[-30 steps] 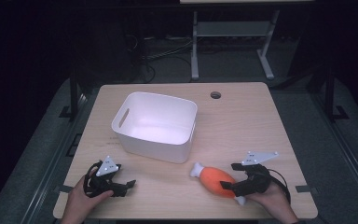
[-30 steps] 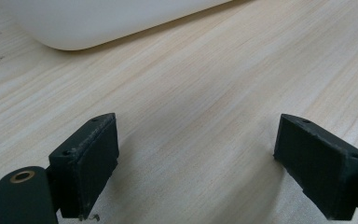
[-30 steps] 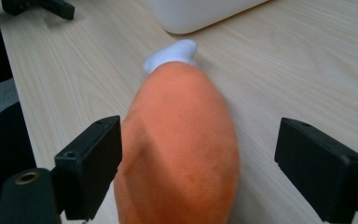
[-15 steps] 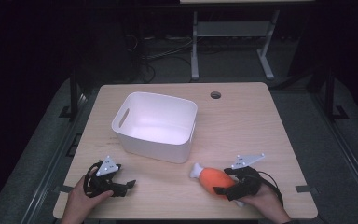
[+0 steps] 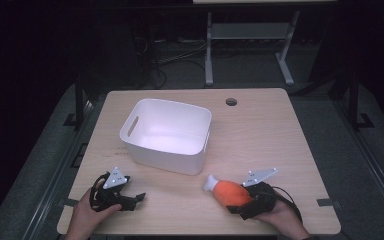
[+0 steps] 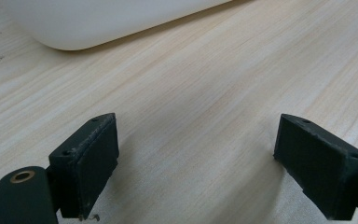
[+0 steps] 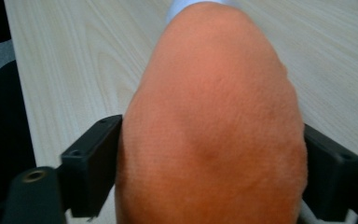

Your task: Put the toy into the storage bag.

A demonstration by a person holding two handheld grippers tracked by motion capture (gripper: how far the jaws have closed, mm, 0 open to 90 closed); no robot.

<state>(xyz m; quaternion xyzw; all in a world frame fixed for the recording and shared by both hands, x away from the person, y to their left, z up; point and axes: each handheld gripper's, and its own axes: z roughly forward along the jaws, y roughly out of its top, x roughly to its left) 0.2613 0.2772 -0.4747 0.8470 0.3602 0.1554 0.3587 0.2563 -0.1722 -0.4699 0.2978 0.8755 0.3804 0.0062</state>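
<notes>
The right claw (image 7: 209, 175) has been closing, its pads touching the orange toy (image 7: 214, 121) beside the bin (image 5: 167, 135); that rounded body may squirt out. The left claw (image 6: 209, 163) is released.

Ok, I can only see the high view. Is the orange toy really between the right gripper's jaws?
Observer: Yes. In the right gripper view the orange toy sits between the black jaws of the right gripper, which have just been closing. Both pads touch its sides.
Operator: And is the left one holding anything?
Observer: No. In the left gripper view the left gripper has its jaws wide apart, with bare table between them.
Operator: What's in front of it?
Observer: The rounded bottom corner of the white bin, a little way ahead.
</notes>
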